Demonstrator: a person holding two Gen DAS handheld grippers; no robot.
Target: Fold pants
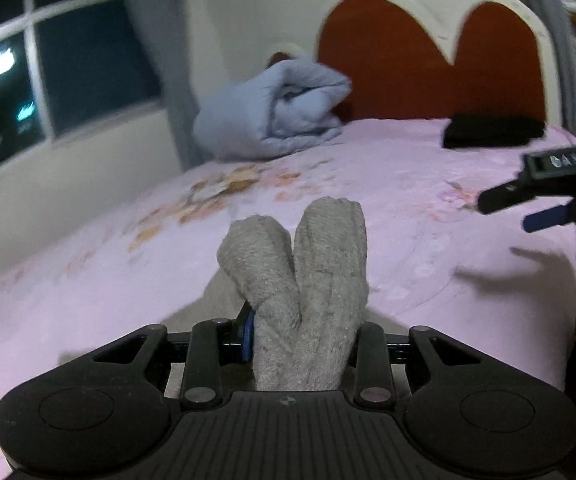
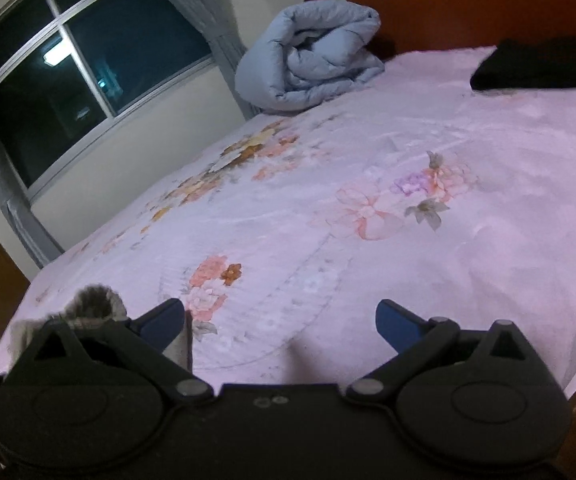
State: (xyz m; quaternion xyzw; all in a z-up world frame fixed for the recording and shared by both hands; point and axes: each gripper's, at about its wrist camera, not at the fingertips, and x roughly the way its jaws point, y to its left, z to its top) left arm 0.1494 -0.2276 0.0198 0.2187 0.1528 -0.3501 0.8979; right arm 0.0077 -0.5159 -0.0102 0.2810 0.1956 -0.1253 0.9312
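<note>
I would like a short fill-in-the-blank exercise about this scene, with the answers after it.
1. The left gripper is shut on bunched ____ fabric.
2. The right gripper's jaws stand ____, with nothing between them.
3. The rolled blue quilt lies near the ____ side of the bed.

Answers: grey; open; window

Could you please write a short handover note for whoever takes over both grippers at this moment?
Left gripper: shut on a bunched fold of the grey pants, held above the near part of the pink floral bedsheet.
Right gripper: open, holding nothing, over the sheet.
Elsewhere: rolled blue duvet and a folded black garment lie near the headboard.
Done: the pants are picked up, still bunched.
Left: probably spread them flat on the sheet, fold them and set them down.
</note>
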